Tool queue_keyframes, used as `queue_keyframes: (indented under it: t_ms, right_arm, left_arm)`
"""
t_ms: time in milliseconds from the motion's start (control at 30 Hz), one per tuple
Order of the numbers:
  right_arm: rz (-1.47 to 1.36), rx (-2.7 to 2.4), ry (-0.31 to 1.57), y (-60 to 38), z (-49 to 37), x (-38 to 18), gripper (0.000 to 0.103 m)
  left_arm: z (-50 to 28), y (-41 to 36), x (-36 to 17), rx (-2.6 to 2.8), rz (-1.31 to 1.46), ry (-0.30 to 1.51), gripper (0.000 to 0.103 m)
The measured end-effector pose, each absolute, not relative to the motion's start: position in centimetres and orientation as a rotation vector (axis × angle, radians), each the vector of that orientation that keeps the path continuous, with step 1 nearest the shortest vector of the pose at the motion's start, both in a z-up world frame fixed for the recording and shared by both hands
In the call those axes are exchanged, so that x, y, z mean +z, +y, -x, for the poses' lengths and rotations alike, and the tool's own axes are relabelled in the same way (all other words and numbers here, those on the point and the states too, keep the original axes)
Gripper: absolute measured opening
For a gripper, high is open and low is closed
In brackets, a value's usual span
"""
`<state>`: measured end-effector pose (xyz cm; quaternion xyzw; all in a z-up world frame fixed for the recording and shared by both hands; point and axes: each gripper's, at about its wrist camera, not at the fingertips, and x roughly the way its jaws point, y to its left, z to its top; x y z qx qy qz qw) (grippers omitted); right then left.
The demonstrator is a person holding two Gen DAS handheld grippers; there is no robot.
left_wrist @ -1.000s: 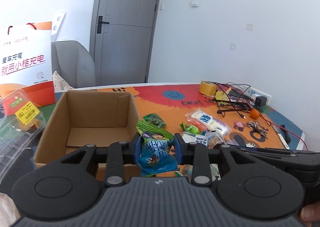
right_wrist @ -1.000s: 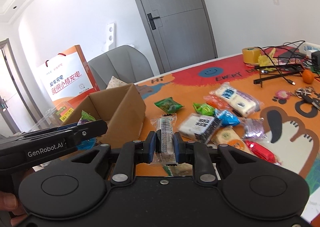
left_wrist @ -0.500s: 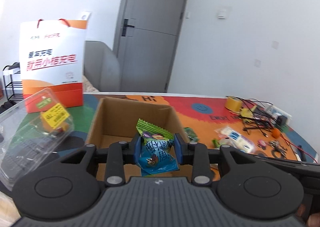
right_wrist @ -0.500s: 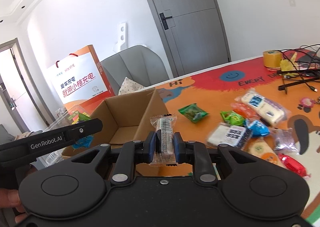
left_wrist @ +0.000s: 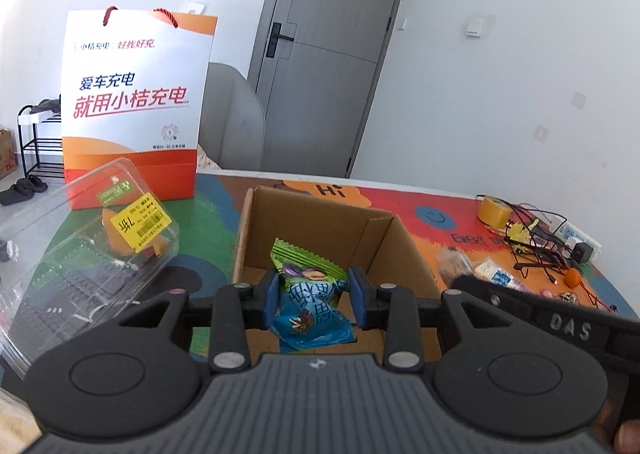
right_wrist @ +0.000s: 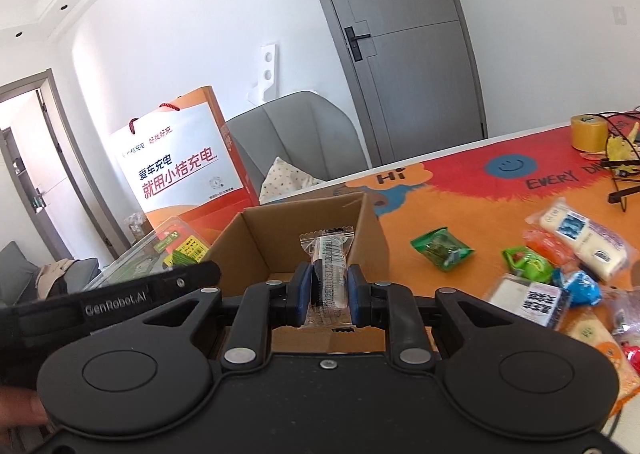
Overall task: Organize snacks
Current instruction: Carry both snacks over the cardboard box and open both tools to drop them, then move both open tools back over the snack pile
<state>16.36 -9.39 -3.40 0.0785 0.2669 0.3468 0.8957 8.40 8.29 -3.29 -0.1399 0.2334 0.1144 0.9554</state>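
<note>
Two pairs of tongs up in the air at once, both loaded, both lined up over the cardboard box (left_wrist: 320, 238). The left tongs (left_wrist: 316, 296) pinch a blue-and-green snack packet (left_wrist: 308, 306) across its middle, its crimped green end sticking up above the pads. The right tongs (right_wrist: 329, 290) are closed hard on a clear-wrapped snack bar (right_wrist: 328, 274), standing upright with its sealed top edge poking out over the box opening.

Now, how do these things handle? My read: both are feather-light. The blue packet looks puffy and soft, so the film gives under the pads and the contents may be crushable; a mid-body pinch like this one seems right, firm but not brutal. The clear wrapper looks slick, and the bar inside seems stiffer, so gripping across the bar itself rather than the loose end seals is the safer hold, and that is where the pads sit.

Both wrappers should simply fall once let go, though the film could cling to a pad.

Over on the colourful tabletop (right_wrist: 460, 210) the rest of the pile waits: a green packet (right_wrist: 442, 250), a white bun pack (right_wrist: 580, 238), other small wrapped pieces just beside them. The box floor, where visible, looks bare.
</note>
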Motion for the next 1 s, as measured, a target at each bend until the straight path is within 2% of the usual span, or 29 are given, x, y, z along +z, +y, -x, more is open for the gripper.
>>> queue_keyframes:
  t_ms: [100, 167, 233, 267, 300, 367, 500, 600, 800, 1000]
  right_arm:
    - [-0.174, 0.738, 0.548, -8.7, -16.5, -3.3, 0.021]
    - [-0.19, 0.759, 0.54, -8.4, -16.6, -3.2, 0.023]
    - [-0.208, 0.761, 0.517, -8.6, -16.5, -3.1, 0.03]
    - [-0.209, 0.757, 0.511, -8.7, -16.5, -3.0, 0.041]
    - [-0.207, 0.754, 0.503, -8.9, -16.4, -2.9, 0.046]
    - [-0.206, 0.743, 0.496, -9.4, -16.3, -2.8, 0.049]
    - [-0.223, 0.703, 0.507, -10.9, -16.4, -2.9, 0.057]
    - [-0.216, 0.673, 0.512, -12.1, -16.2, -3.1, 0.064]
    - [-0.211, 0.629, 0.527, -14.1, -15.8, -3.5, 0.075]
    - [-0.214, 0.592, 0.536, -16.3, -15.5, -3.7, 0.081]
  left_arm:
    - [-8.3, 8.6, -3.5, 0.238, 0.294, 0.485, 0.037]
    - [-8.1, 8.9, -3.4, 0.257, 0.303, 0.481, 0.048]
    - [-7.9, 8.9, -3.2, 0.285, 0.302, 0.475, 0.061]
    - [-7.7, 8.8, -3.1, 0.286, 0.3, 0.467, 0.067]
    - [-7.5, 8.7, -3.0, 0.285, 0.298, 0.459, 0.07]
    - [-7.4, 8.6, -2.9, 0.283, 0.294, 0.449, 0.077]
    - [-7.5, 8.1, -2.9, 0.275, 0.293, 0.444, 0.08]
    - [-7.6, 7.6, -2.9, 0.264, 0.299, 0.444, 0.088]
    - [-7.6, 6.5, -2.9, 0.229, 0.3, 0.443, 0.092]
    - [-7.6, 4.9, -2.7, 0.186, 0.308, 0.438, 0.096]
